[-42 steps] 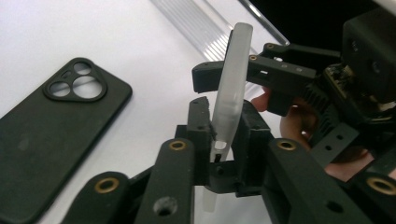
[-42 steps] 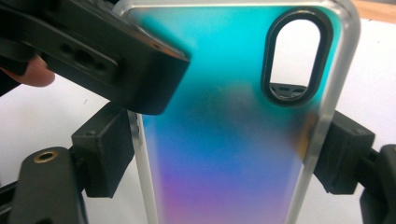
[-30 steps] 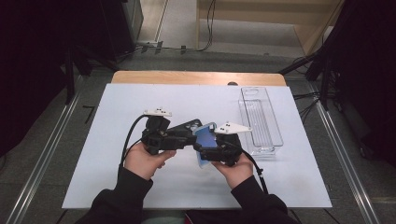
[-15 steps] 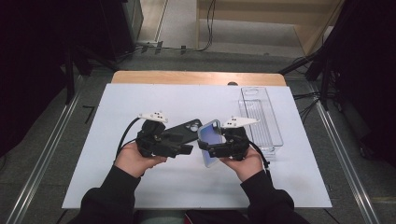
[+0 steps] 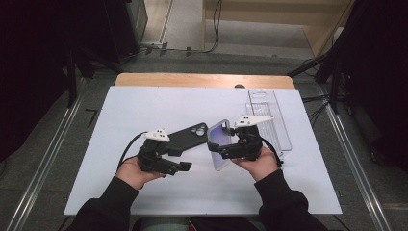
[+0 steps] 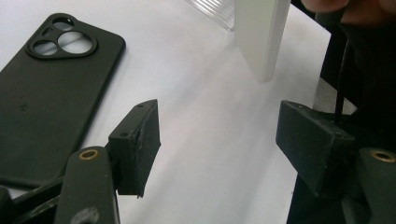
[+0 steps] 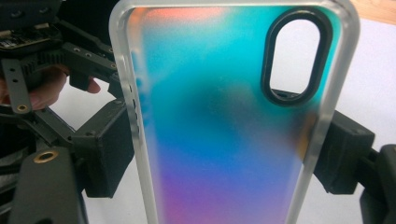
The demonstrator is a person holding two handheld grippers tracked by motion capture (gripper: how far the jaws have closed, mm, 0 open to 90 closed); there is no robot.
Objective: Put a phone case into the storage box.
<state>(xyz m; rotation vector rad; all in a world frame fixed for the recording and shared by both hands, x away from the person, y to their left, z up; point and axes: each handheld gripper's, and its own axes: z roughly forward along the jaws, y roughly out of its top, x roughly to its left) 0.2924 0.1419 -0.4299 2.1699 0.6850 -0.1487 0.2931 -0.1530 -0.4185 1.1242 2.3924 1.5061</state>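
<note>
Frosted iridescent phone case point(image 7: 224, 121) sits clamped in right gripper point(image 7: 224, 154), oval cutout black-rimmed.

iridescent phone case point(image 7: 224, 121) | upright, clamped in jaws | black phone case point(image 5: 185, 137) | flat on table

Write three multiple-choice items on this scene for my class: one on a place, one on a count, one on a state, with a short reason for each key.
1. Where is the black phone case?
A. flat on the white table
B. inside the clear tray
C. held in the right gripper

2. How many round lens openings does the black phone case show?
A. one
B. three
C. five

3. How is the left gripper?
A. shut on the black case
B. shut on the tray
C. open, holding nothing

Key: 1 A, it lies on the white table, apart from the clear tray. 2 B, the left gripper view shows three. 3 C, its jaws stand apart over bare table, while the right gripper clamps the iridescent case.
</note>
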